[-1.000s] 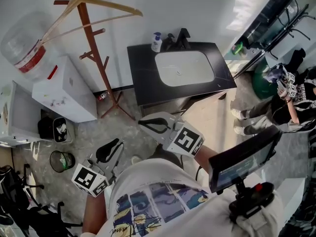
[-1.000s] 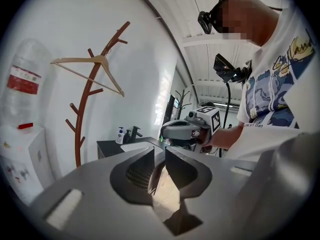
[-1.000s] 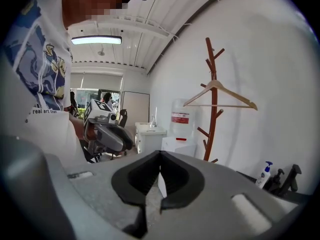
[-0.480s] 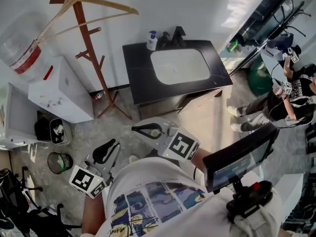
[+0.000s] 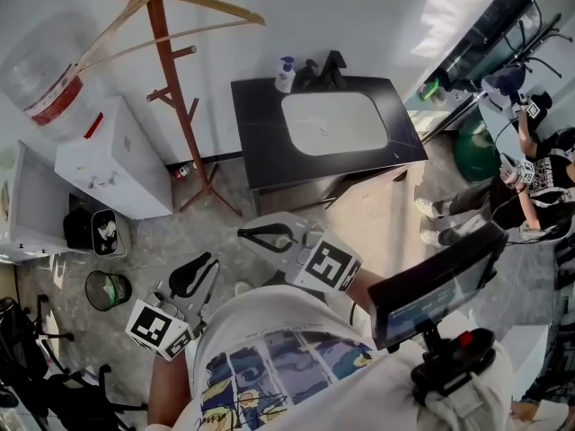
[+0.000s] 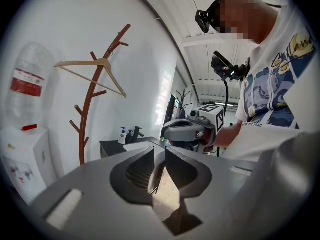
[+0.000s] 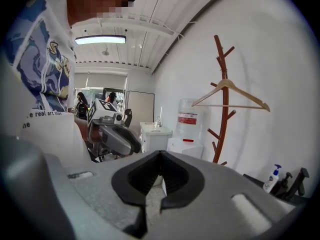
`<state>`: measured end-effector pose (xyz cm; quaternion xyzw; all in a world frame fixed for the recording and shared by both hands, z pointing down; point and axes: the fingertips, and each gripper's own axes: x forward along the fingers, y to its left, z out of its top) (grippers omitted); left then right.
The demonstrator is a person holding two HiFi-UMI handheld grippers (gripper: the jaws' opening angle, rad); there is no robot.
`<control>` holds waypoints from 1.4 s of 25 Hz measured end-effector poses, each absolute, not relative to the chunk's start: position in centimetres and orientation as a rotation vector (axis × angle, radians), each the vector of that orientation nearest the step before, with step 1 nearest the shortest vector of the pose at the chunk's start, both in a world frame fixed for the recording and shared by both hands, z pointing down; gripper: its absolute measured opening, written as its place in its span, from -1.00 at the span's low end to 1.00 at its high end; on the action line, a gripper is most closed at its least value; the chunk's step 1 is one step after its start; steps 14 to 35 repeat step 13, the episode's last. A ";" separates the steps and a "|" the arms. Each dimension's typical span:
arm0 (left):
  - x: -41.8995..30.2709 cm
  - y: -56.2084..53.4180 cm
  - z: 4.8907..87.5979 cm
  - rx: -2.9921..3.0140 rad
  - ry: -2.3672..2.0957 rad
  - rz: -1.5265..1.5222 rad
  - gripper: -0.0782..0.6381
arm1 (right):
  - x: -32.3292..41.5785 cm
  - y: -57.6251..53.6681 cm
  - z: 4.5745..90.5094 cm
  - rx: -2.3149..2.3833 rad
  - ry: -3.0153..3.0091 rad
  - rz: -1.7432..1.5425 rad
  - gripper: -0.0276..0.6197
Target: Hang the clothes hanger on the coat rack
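Hanging from an upper peg of the red-brown wooden coat rack (image 5: pixel 173 88), which stands on the floor off the black counter's (image 5: pixel 256 142) left edge, the pale wooden clothes hanger (image 5: pixel 211 4) looks light, stiff and smooth. It is best taken at the neck under its hook. The left hand-held gripper (image 5: pixel 214 263) has its jaws slightly apart and empty. The right hand-held gripper (image 5: pixel 247 233) has its jaws pressed together on nothing.
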<state>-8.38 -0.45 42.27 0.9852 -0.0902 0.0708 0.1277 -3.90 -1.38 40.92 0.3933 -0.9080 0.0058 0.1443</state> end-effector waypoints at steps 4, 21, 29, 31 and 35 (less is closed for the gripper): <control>-8.3 -0.2 42.4 2.855 -0.257 0.211 -0.58 | -4.1 -1.4 41.0 1.124 -2.621 0.016 -0.91; -8.2 -0.8 42.6 2.844 -0.258 0.213 -0.58 | -4.0 -2.0 41.3 1.120 -2.613 0.025 -0.91; -8.2 -0.8 42.6 2.844 -0.258 0.213 -0.58 | -4.0 -2.0 41.3 1.120 -2.613 0.025 -0.91; -8.2 -0.8 42.6 2.844 -0.258 0.213 -0.58 | -4.0 -2.0 41.3 1.120 -2.613 0.025 -0.91; -8.2 -0.8 42.6 2.844 -0.258 0.213 -0.58 | -4.0 -2.0 41.3 1.120 -2.613 0.025 -0.91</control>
